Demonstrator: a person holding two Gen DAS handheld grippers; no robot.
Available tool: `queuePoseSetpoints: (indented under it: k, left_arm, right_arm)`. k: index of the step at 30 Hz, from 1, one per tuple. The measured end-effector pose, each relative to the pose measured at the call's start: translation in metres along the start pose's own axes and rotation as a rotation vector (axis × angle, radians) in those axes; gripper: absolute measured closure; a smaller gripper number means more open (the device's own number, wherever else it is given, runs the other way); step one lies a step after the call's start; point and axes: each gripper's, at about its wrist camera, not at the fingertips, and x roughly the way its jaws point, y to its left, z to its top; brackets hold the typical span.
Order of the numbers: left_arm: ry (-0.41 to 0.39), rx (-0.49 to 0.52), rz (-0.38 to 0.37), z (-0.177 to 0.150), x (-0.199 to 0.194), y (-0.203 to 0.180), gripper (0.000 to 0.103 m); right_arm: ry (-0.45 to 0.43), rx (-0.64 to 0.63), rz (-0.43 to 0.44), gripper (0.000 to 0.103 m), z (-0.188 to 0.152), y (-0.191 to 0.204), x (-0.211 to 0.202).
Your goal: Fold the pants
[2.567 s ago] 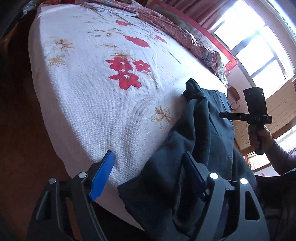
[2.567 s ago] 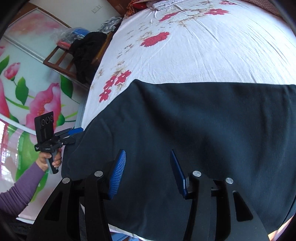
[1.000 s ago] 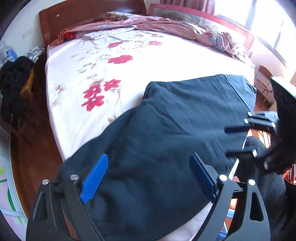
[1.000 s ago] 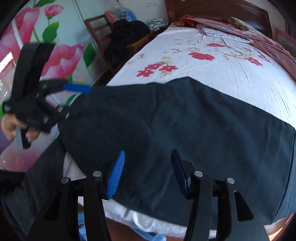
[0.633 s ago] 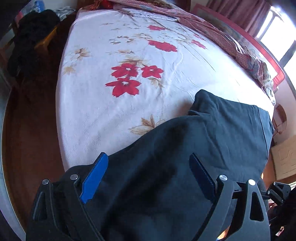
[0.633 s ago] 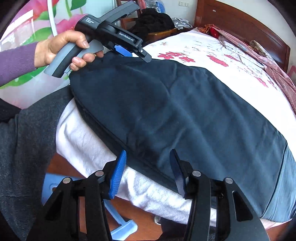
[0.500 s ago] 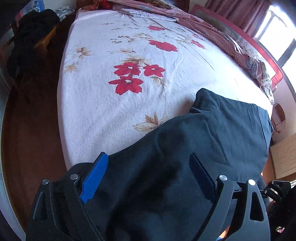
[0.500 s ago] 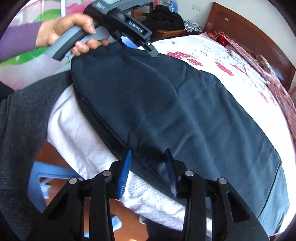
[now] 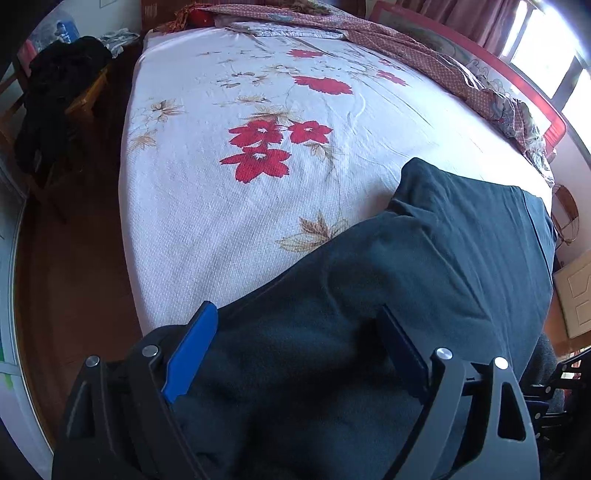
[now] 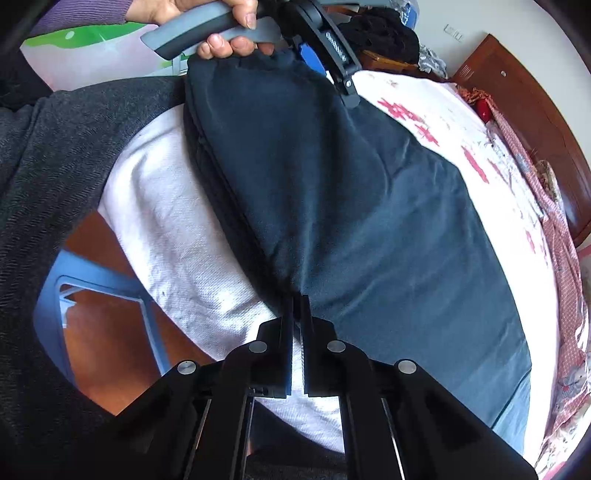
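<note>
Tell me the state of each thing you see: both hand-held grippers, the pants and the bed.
Right hand-held gripper: shut on the pants' near edge.
Left hand-held gripper: open, fabric between its fingers.
Dark navy fabric pants: spread flat along the bed edge, layers doubled.
White floral-print bedsheet: smooth, partly covered.

Pants: dark navy, plain. Bed sheet: white, red flowers, tan leaves. Left claw pads: blue. Sleeve beside pants: purple. Headboard: reddish-brown wood.
</note>
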Motion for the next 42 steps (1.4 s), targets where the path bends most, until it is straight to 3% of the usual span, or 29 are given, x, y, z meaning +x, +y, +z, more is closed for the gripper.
queuePoseSetpoints:
  k: [3, 6, 7, 11, 14, 15, 16, 17, 18, 20, 23, 25, 29, 31, 34, 35, 38, 39, 40, 42]
  left_arm:
    - [0.003, 0.019, 0.008, -0.008, -0.005, -0.001, 0.018]
    - [0.022, -0.006, 0.007, -0.007, -0.015, 0.0, 0.018]
    - [0.018, -0.027, 0.017, -0.005, -0.021, 0.0, 0.018]
    - [-0.047, -0.077, 0.1, 0.004, -0.046, -0.001, 0.008]
    - [-0.086, -0.054, 0.053, 0.0, -0.052, -0.018, 0.005]
    - [-0.074, -0.011, 0.044, -0.005, -0.047, -0.028, 0.004]
    - [-0.053, 0.035, 0.079, -0.012, -0.039, -0.036, 0.004]
    - [-0.02, 0.069, 0.133, -0.019, -0.028, -0.04, 0.004]
    - [0.03, 0.079, 0.155, -0.027, -0.013, -0.037, 0.004]
    - [0.005, 0.059, 0.125, -0.035, -0.009, -0.028, 0.004]
    - [0.013, 0.011, 0.148, -0.033, -0.02, -0.027, 0.004]
    - [0.008, -0.039, 0.146, -0.035, -0.027, -0.027, 0.004]
    - [0.022, -0.116, 0.118, -0.041, -0.034, -0.037, 0.004]
    - [0.035, -0.125, 0.106, -0.045, -0.034, -0.049, 0.003]
    - [0.041, -0.065, 0.132, -0.044, -0.032, -0.074, 0.003]
    - [0.045, -0.045, 0.13, -0.043, -0.031, -0.082, 0.003]
    - [0.07, -0.018, 0.114, -0.038, -0.029, -0.101, 0.003]
    - [0.08, -0.011, 0.114, -0.037, -0.026, -0.105, 0.003]
    - [0.088, -0.005, 0.117, -0.035, -0.024, -0.11, 0.003]
    - [0.11, 0.004, 0.125, -0.033, -0.018, -0.118, 0.003]
  right_arm:
    - [0.0, 0.019, 0.012, 0.1, 0.003, -0.003, -0.001]
    - [0.004, 0.107, 0.115, 0.089, 0.006, -0.019, -0.017]
    - [-0.012, 0.128, 0.11, 0.087, 0.007, -0.024, -0.025]
    - [-0.121, 0.404, 0.189, 0.087, 0.001, -0.065, -0.051]
    - [-0.178, 0.644, 0.19, 0.087, -0.018, -0.097, -0.05]
    - [-0.165, 0.709, 0.206, 0.081, -0.027, -0.105, -0.041]
    - [-0.111, 0.749, 0.201, 0.058, -0.031, -0.11, -0.026]
    - [-0.027, 0.77, 0.173, 0.046, -0.034, -0.116, -0.007]
    - [-0.001, 0.778, 0.182, 0.045, -0.039, -0.118, 0.002]
    - [-0.147, 0.87, 0.235, 0.045, -0.048, -0.131, -0.019]
    - [-0.388, 1.116, 0.217, 0.045, -0.095, -0.172, -0.068]
    - [-0.448, 1.327, 0.126, 0.045, -0.15, -0.204, -0.086]
    - [-0.401, 1.817, -0.174, 0.045, -0.295, -0.258, -0.1]
    - [-0.343, 1.956, -0.295, 0.045, -0.349, -0.277, -0.1]
    - [-0.341, 2.115, -0.351, 0.045, -0.405, -0.298, -0.092]
    - [-0.38, 2.138, -0.353, 0.045, -0.414, -0.303, -0.091]
    - [-0.393, 2.089, -0.355, 0.045, -0.427, -0.322, -0.087]
    - [-0.398, 2.089, -0.322, 0.05, -0.428, -0.328, -0.082]
    - [-0.38, 2.095, -0.306, 0.065, -0.437, -0.329, -0.077]
    - [-0.359, 2.083, -0.278, 0.08, -0.435, -0.341, -0.07]
